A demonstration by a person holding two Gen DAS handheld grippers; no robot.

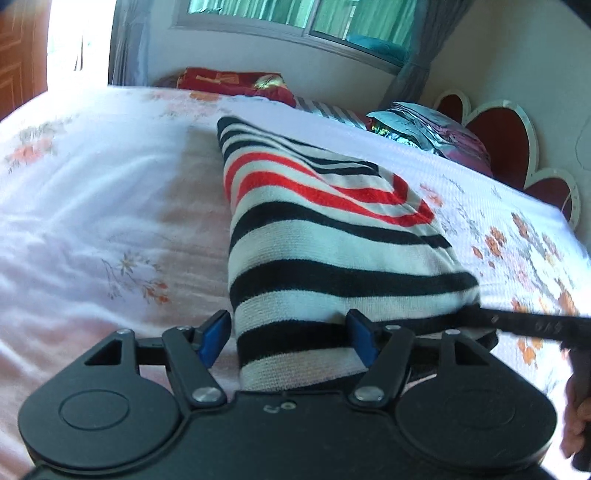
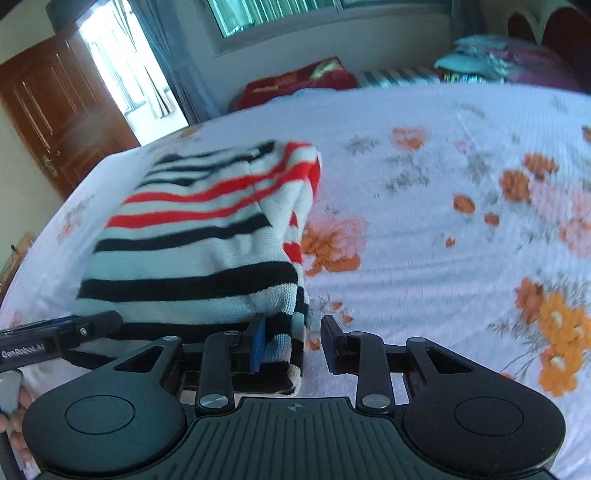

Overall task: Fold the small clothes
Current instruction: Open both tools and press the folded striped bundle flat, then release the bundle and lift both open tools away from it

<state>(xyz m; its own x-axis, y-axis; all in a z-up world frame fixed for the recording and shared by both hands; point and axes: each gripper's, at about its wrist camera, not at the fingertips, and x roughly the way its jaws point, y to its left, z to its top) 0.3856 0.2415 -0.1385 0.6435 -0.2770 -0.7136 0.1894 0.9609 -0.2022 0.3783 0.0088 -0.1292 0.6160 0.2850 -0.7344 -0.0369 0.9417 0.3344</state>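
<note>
A folded knit garment (image 1: 332, 236) with black, white and red stripes lies on the flowered bedsheet (image 1: 110, 206). Its near end sits between the blue pads of my left gripper (image 1: 287, 338), whose jaws are still widening; the left pad stands just off the fabric's edge. In the right wrist view the same garment (image 2: 199, 251) lies to the left, and its near right corner falls inside my right gripper (image 2: 294, 345). That gripper is open, with a gap between the cloth and its right finger. Each gripper's side shows in the other's view, low at the edge.
Pillows (image 1: 436, 129) and a red blanket (image 1: 236, 83) lie at the bed's far side below a window (image 1: 295, 18). A headboard with red hearts (image 1: 495, 125) stands at the right. A wooden door (image 2: 62, 107) is at the left. Bare sheet (image 2: 443, 221) spreads right of the garment.
</note>
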